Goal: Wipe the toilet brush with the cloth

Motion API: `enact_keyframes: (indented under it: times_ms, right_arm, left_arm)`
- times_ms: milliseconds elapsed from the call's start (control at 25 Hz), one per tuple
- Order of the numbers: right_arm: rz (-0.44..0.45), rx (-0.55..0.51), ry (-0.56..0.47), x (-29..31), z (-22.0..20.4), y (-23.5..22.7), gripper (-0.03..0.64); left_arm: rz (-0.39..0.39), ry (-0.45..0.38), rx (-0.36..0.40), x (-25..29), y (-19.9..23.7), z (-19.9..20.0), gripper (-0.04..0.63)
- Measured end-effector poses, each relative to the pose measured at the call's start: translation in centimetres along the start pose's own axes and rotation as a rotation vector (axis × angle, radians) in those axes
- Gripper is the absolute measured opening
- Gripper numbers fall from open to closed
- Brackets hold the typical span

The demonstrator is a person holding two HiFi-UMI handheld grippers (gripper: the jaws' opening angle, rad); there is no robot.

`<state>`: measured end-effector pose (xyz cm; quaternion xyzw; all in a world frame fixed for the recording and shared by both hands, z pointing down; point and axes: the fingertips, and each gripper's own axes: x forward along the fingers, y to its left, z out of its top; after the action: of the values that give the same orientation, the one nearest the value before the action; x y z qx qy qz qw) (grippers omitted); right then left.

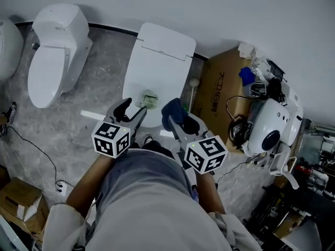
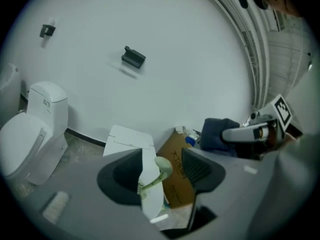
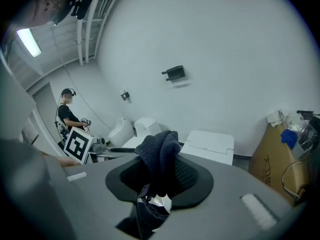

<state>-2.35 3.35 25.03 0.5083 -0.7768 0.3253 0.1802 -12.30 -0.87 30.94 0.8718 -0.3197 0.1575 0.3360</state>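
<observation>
Two grippers reach forward over the person's grey shirt (image 1: 141,192). The left gripper (image 1: 135,106) has its jaws standing apart and grips nothing. Between them, seen along the jaws, shows the pale green toilet brush (image 2: 161,168), its rounded end up and its stem slanting toward the left jaw. From above, the brush lies just beyond the jaw tips on the closed lid of the white toilet (image 1: 157,61). To the right and close by, the right gripper (image 1: 180,120) is clamped on the dark blue cloth (image 1: 172,110), which bunches up above its jaws and hangs a little below them. Cloth and brush are near each other but apart. A cardboard box (image 1: 220,82) stands right of the toilet, a second toilet (image 1: 52,56) far left, both against the white wall (image 1: 209,9).
</observation>
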Motion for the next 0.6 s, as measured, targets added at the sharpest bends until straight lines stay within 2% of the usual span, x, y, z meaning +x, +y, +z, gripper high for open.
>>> enact_keyframes:
  times_ms: [200,320,400,600]
  right_arm:
    - [0.002,-0.008,0.062,3.1,1.4,-0.7,0.112]
    - [0.014,0.038,0.057,4.9,2.4,-1.5,0.114]
    - [0.014,0.027,0.069,6.4,2.5,-2.1,0.112]
    - [0.063,0.008,0.081,9.7,2.1,-3.2,0.110]
  left_arm:
    - [-0.096,0.059,0.047,1.0,1.2,0.1,0.000]
    - [-0.153,0.080,0.035,1.1,1.6,0.0,0.000]
    - [-0.188,0.086,0.029,1.1,1.6,0.0,0.000]
    - [-0.221,0.082,0.038,1.2,1.5,-0.3,0.000]
